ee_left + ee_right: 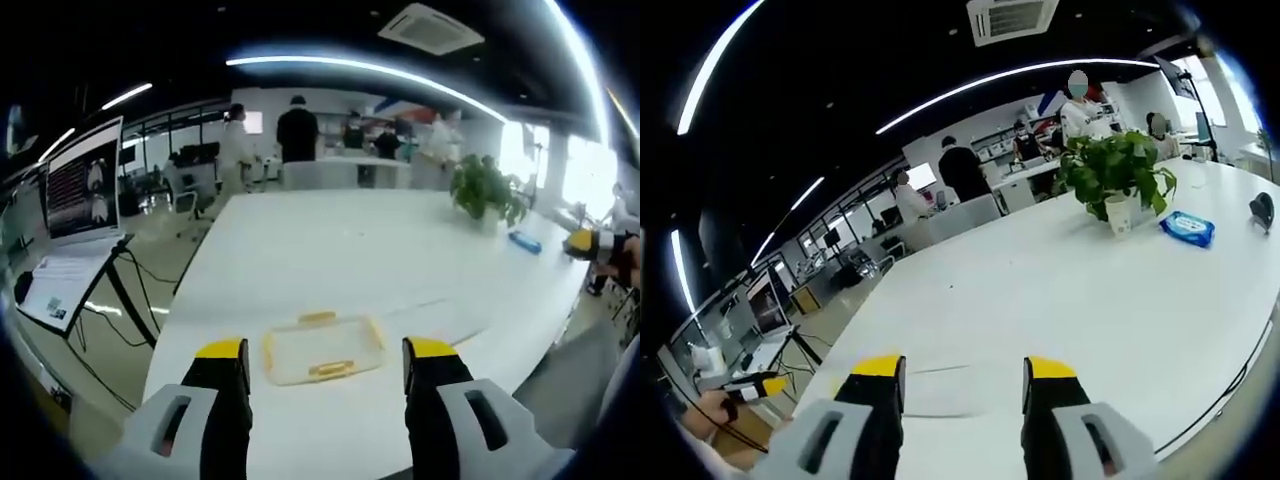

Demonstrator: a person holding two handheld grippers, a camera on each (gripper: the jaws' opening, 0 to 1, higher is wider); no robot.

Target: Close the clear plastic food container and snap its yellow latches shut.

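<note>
The clear plastic food container (pixel 322 348) lies flat on the white table (pixel 360 250), with a yellow latch on its far edge and another on its near edge. I cannot tell whether the latches are snapped down. My left gripper (pixel 326 352) hovers just in front of it, jaws open wide, with the container showing in the gap between the yellow tips. My right gripper (pixel 964 368) is open over bare table (pixel 1090 300) with nothing between its fingers. In the left gripper view it shows far right, held in a hand (pixel 592 245).
A potted plant (pixel 1118 175) in a white cup and a blue packet (pixel 1187 228) sit far along the table. A screen on a stand (pixel 85 180) is off the table's left edge. Several people (pixel 298 130) stand at a counter behind.
</note>
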